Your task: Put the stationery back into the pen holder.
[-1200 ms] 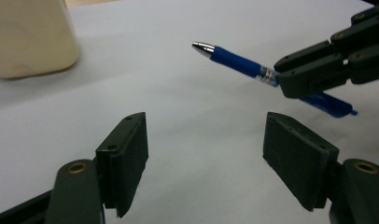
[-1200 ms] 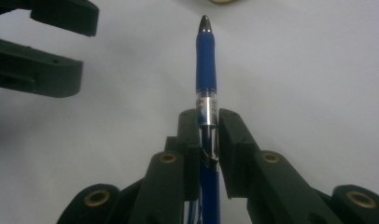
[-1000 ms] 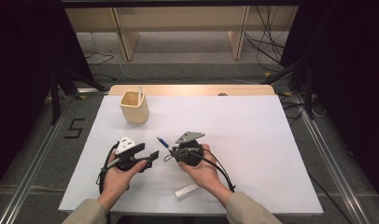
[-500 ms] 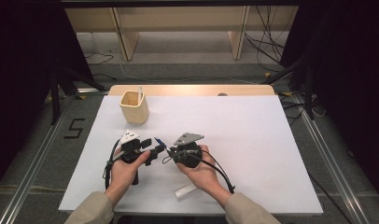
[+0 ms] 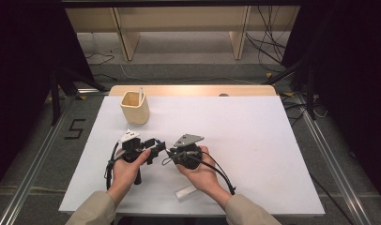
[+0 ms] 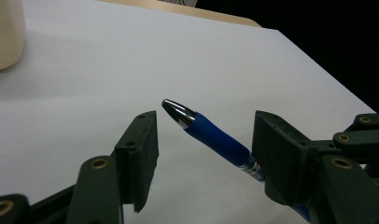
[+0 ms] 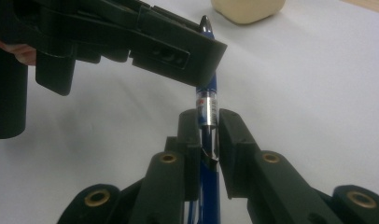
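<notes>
From above, both hands meet near the middle of the white table (image 5: pixel 254 140), the left gripper (image 5: pixel 156 149) and right gripper (image 5: pixel 172 153) almost nose to nose, but the pen between them is too small there to make out. The right gripper view settles it: its two jaws are pinched on the barrel of a blue pen (image 7: pixel 207 105), which points away toward the far side, its tip passing behind the left gripper (image 7: pixel 131 39) that crosses in front. The left gripper view shows the pen (image 6: pixel 211 135) from the other side, its silver tip standing free between the two jaws, which have just been closing and are spread with a gap on either side of it. A cream cup (image 5: pixel 134 107) stands far left. A small white piece (image 5: pixel 184 192) lies at the near edge.
</notes>
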The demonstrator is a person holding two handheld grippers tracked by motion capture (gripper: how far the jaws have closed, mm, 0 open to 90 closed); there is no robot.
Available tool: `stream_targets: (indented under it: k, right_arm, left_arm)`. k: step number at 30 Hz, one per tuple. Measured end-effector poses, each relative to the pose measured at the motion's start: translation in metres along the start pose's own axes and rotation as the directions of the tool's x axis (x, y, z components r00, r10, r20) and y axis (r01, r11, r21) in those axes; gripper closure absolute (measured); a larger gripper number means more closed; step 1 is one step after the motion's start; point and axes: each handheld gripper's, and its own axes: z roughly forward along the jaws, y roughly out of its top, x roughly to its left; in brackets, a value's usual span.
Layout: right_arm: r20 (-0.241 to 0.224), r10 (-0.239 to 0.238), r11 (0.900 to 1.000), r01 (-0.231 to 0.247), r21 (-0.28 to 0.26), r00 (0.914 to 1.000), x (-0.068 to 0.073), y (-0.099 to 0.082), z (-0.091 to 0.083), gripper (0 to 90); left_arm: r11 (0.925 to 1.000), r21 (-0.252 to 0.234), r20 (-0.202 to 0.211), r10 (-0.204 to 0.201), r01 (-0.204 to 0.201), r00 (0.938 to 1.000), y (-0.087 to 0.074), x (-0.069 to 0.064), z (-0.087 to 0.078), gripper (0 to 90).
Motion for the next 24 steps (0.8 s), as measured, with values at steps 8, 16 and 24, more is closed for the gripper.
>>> stream_targets:
  k: [8,16,24]
  right_arm:
    - [0.001,-0.002,1.0,0.002,-0.003,1.0,0.001,0.0001,0.0,80.2]
    - [0.003,0.002,0.9999,-0.002,-0.01,1.0,0.0017,0.0007,-0.0005,80.1]
    - [0.003,-0.007,0.9998,0.007,-0.016,1.0,0.0024,0.0008,-0.0003,80.2]
  left_arm:
    - [1.0,-0.007,-0.006,-0.005,0.005,1.0,0.0004,0.0012,0.0009,42.1]
    - [0.9994,-0.016,0.003,-0.031,0.031,0.9995,0.0009,0.001,0.0017,43.1]
    - [0.9992,-0.018,0.006,-0.036,0.036,0.9993,0.0008,0.0008,0.0018,44.1]
